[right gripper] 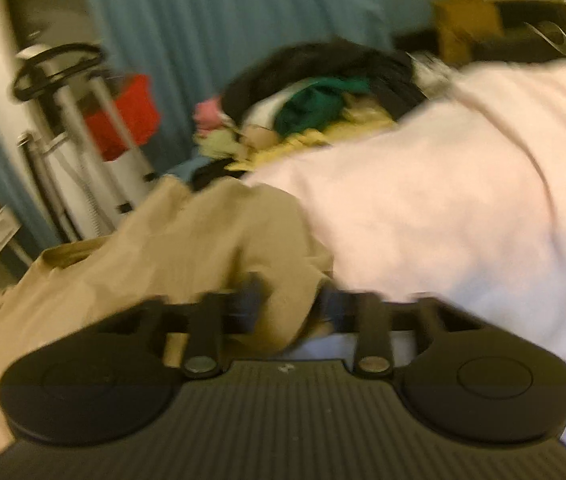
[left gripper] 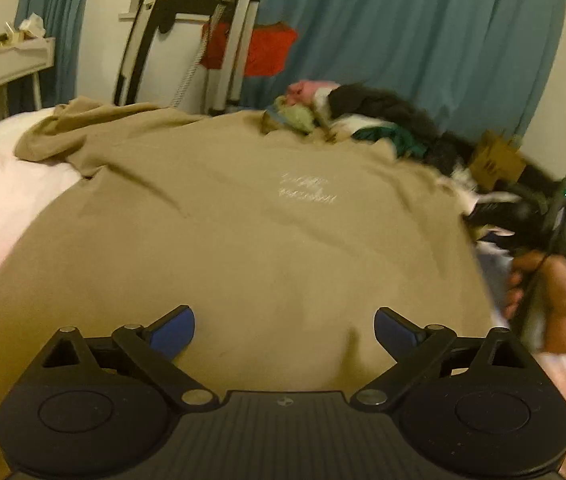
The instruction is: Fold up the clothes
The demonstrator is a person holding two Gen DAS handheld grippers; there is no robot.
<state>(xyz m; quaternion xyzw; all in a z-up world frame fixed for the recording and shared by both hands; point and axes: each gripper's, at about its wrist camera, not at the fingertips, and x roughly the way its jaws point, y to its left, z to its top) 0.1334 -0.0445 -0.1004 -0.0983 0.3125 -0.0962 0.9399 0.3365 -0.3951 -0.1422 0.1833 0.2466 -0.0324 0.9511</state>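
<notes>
Nearest, the left gripper [left gripper: 285, 326] stood wide apart, holding nothing, over the tan shirt [left gripper: 243, 216] spread across mid-frame. In the right wrist view, the right gripper [right gripper: 289, 306] was closed on a bunched fold of that shirt at lower centre, though blur softened the detail. A hand [left gripper: 563, 300] gripped the other tool at the right edge of the left view. Beyond, the pale pink bedcover [right gripper: 463, 200] filled the right side. Further back, a heap of mixed clothes [left gripper: 363, 112] lay at upper right. Behind it hung blue curtains [left gripper: 403, 32], with a white stand [left gripper: 227, 40] at upper centre.
</notes>
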